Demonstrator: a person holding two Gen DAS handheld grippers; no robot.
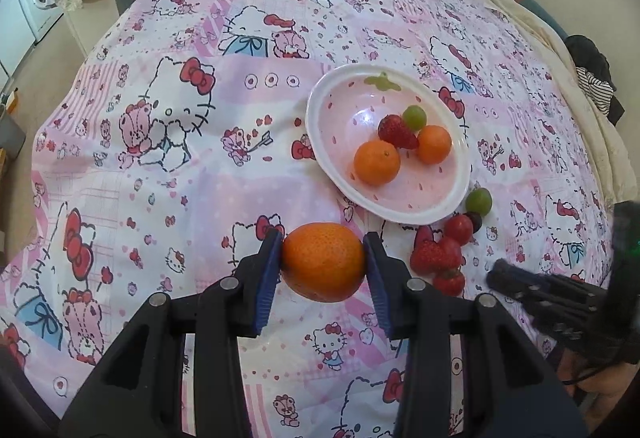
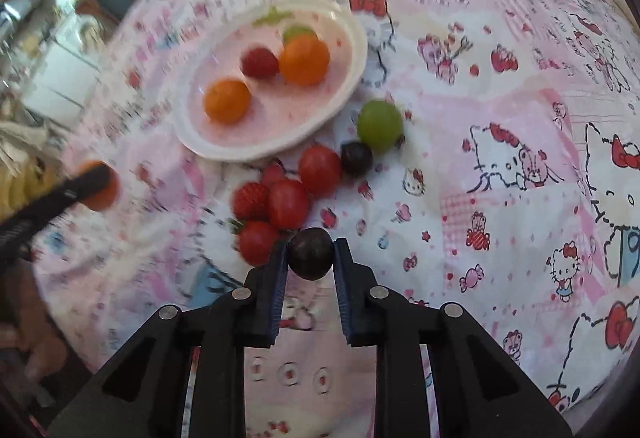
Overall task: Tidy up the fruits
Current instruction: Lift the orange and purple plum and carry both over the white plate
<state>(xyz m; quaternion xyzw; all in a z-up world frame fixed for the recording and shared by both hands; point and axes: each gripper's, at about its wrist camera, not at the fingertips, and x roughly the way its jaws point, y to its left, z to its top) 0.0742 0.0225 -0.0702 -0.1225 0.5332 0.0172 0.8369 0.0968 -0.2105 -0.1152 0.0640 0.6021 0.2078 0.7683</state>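
My left gripper (image 1: 323,263) clamps an orange (image 1: 322,261) just short of the plate (image 1: 320,126); my right gripper (image 2: 311,254) pinches a dark grape (image 2: 311,253) beside the strawberries (image 2: 272,206).

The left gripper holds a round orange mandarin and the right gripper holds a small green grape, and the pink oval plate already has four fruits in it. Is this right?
Not quite. The right gripper holds a small dark purple grape, not a green one, as the right wrist view shows. The rest stands: the left gripper holds a round orange mandarin, and the pink oval plate has four fruits in it.
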